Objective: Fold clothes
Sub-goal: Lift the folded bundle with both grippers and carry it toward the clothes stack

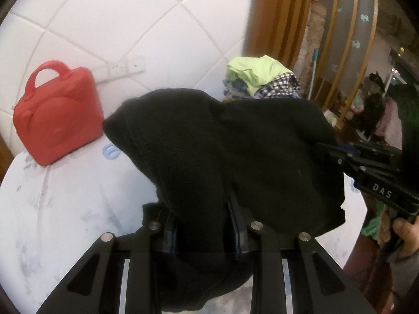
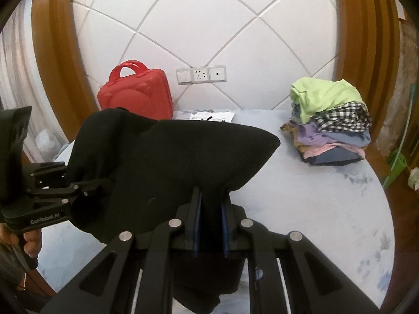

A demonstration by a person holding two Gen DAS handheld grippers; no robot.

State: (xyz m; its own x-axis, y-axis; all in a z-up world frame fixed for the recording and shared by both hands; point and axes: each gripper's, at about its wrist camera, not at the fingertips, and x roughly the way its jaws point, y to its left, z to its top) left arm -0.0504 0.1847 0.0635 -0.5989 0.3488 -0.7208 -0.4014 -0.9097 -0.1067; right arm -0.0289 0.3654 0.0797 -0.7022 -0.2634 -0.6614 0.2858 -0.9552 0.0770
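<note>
White diamond-quilted wall panel behind, wooden frame on both sides of it. Pale blue mottled bed surface below, carries everything. Black knit garment held up above the bed between the two claws, draped in a sagging span; lower fabric hangs down past both claws, and I cannot tell if it touches the bed. Left claw: fingers pressed in on a bunch of the black garment, blue pads visible either side of the fabric. Right claw: likewise pinching a fold of the same garment, blue pads pressed against the cloth. In the left wrist view the right claw enters from the right edge, gripping the garment's far end, a hand on its handle. Stack of folded clothes at the bed's far right, lime green piece on top, checked piece under it. Red hard-shell handbag upright against the wall, far left. Wall socket strip between bag and stack. Papers lying flat beneath the sockets.
</note>
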